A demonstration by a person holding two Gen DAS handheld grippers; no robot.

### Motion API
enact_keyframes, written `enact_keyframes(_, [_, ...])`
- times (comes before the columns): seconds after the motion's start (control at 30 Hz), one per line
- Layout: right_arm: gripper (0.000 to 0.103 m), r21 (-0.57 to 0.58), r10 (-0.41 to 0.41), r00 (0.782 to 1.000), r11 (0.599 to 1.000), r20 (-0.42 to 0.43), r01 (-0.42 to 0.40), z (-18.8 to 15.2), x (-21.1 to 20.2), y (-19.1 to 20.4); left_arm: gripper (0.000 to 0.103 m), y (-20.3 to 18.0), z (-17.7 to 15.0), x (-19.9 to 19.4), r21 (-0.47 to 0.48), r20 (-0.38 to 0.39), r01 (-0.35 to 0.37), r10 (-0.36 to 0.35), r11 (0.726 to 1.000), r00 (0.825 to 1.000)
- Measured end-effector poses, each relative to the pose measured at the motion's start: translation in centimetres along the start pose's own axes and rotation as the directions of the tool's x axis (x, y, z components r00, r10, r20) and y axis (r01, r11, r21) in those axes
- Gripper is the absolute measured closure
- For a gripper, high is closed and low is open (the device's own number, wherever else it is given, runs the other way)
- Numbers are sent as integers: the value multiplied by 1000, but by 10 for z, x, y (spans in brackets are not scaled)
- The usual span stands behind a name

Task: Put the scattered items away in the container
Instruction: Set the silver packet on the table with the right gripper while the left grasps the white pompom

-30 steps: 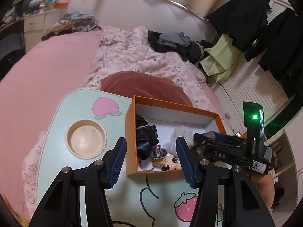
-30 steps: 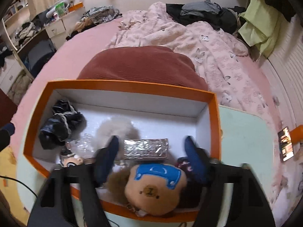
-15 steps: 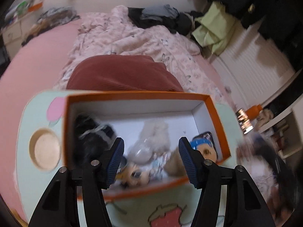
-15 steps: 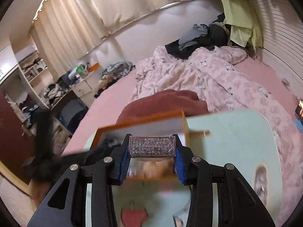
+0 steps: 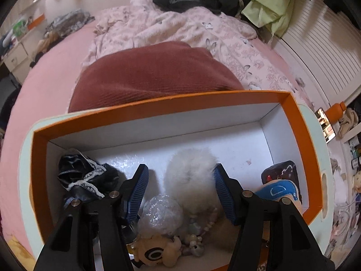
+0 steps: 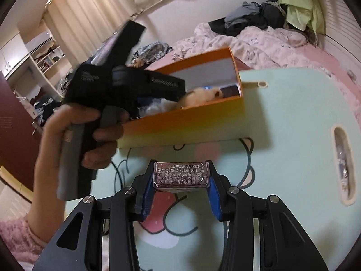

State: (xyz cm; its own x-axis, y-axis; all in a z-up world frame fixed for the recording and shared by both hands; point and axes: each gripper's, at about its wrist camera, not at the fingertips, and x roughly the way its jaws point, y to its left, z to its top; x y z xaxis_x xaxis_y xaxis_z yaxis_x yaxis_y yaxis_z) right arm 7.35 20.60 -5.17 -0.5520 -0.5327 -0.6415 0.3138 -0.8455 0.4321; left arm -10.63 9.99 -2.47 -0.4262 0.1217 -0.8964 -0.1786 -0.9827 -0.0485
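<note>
Pale green cartoon-print table is seen carrying the orange box at its far left. Inside the box, a white fluffy pompom, black lace cloth and bubble-wrap ball are held. Left gripper is spread apart over the box. Right gripper is clamped on a small foil-wrapped packet, near side, outside the box.

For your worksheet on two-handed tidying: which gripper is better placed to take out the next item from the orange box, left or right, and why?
Left. The left gripper is open and already down inside the orange box, its fingers flanking the white fluffy toy. The right gripper is outside the box over the table, shut on a small printed box.
</note>
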Motion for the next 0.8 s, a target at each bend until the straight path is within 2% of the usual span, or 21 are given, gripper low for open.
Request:
enact_keyframes(0.03, [61, 9, 0, 1000, 1000, 14, -1, -2, 1, -2, 46, -1, 0, 0, 12, -2, -3, 3, 1000, 1000])
enact_keyframes(0.1, [61, 28, 3, 1000, 1000, 17, -3, -5, 3, -7, 59, -2, -1, 3, 28, -13, 5, -4, 1000, 1000])
enact_keyframes(0.17, [61, 45, 2, 1000, 999, 8, -2, -6, 5, -12, 68, -2, -2, 3, 30, -15, 0, 0, 1000, 1000])
enact_keyframes(0.2, [61, 52, -2, 1000, 999, 9, 2, -6, 5, -14, 70, -2, -3, 3, 37, -8, -10, 10, 999, 1000])
enact_keyframes(0.33, [60, 61, -27, 999, 998, 37, 25, -2, -1, -17, 71, -4, -3, 2, 68, 25, -27, 25, 997, 999])
enact_keyframes(0.37, [57, 63, -35, 998, 997, 46, 32, -1, -3, -18, 71, -3, -3, 1, 66, 33, -24, 22, 998, 999])
enact_keyframes(0.47, [47, 87, -34, 996, 996, 88, 27, -1, -11, -22, 71, 2, -1, -7, 54, 63, 13, -16, 998, 998])
enact_keyframes(0.57, [46, 99, -23, 994, 995, 108, 12, -2, -17, -23, 71, 9, 1, -25, 49, 114, 28, -34, 998, 993])
enact_keyframes(0.7, [46, 108, -37, 993, 994, 112, 25, 0, -19, -27, 71, 28, 2, -63, 16, 190, 87, -88, 996, 978])
enact_keyframes(0.8, [46, 121, -42, 993, 992, 110, 28, 3, -17, -30, 71, 45, -5, -93, -11, 253, 143, -135, 990, 958])
